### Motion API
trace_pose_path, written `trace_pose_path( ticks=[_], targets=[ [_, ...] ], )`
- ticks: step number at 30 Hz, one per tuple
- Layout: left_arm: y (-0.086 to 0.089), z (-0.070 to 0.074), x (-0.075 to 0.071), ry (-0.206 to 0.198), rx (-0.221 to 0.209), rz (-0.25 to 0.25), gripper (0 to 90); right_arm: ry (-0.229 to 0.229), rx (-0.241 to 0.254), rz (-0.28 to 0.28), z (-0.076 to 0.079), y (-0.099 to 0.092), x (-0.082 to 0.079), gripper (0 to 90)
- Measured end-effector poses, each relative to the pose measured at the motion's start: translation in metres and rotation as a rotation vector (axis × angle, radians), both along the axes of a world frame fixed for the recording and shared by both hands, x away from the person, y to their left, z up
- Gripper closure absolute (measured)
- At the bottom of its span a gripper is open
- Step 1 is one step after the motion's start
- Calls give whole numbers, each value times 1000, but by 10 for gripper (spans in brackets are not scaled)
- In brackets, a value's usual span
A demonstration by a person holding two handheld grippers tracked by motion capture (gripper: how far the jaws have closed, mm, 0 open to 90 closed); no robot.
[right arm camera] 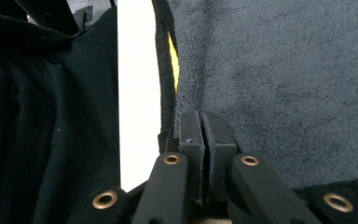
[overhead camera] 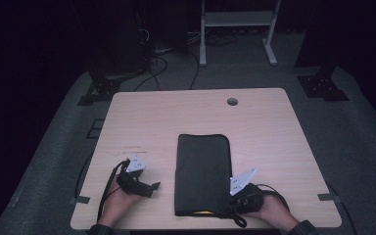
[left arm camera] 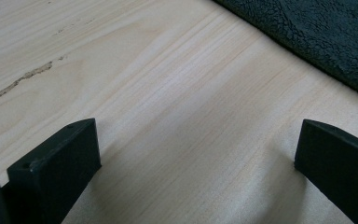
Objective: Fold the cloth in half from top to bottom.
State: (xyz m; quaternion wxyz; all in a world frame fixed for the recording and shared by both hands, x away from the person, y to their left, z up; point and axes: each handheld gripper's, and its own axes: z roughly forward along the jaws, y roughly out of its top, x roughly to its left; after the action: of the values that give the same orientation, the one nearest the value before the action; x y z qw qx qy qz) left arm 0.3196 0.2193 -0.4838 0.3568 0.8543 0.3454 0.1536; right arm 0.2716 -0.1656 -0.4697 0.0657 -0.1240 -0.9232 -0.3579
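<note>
Item one: a dark fleece cloth [overhead camera: 203, 174], folded into a long rectangle, lying flat on the light wooden surface [overhead camera: 264, 127], its short near end close to the near edge and its length running toward the far edge, roughly midway between the left and right edges. A yellow tag [right arm camera: 173, 63] peeks out along the cloth's hemmed border at the near end. Item two: the right gripper [overhead camera: 235, 198], held in a hand [overhead camera: 274, 213] at the near right corner of the cloth; in the right gripper view its jaws stand pressed together, side by side, against the cloth just beside the hem, and whether any fabric is pinched between them cannot be told. Item three: the left gripper [overhead camera: 152, 187], held in a hand [overhead camera: 120, 203] near the near left corner of the surface, to the left of the cloth and apart from it; its jaws stand wide apart over bare wood with nothing between them. Item four: a round cable hole [overhead camera: 232, 102] near the far edge of the surface.
</note>
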Motion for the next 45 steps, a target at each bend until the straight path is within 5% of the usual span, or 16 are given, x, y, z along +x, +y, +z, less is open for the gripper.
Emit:
trace_pose_path(
  ticks=[12, 18, 24, 30, 36, 45],
  targets=[
    [-6, 1, -4, 11, -8, -38, 0, 27, 0, 68, -1, -4, -10, 890],
    [-15, 8, 2, -4, -43, -54, 0, 1, 34, 10, 5, -9, 0, 772],
    [-29, 20, 20, -6, -79, -89, 5, -58, 49, -109, 16, -16, 26, 687],
    [-44, 28, 44, 1, -84, -107, 128, -125, 61, -228, 25, -27, 60, 604],
    [-57, 34, 68, 7, -67, -118, 208, -133, 73, -326, 31, -37, 99, 558],
    [-67, 35, 106, 4, -55, -106, 238, -141, 79, -401, 32, -36, 143, 522]
  ],
)
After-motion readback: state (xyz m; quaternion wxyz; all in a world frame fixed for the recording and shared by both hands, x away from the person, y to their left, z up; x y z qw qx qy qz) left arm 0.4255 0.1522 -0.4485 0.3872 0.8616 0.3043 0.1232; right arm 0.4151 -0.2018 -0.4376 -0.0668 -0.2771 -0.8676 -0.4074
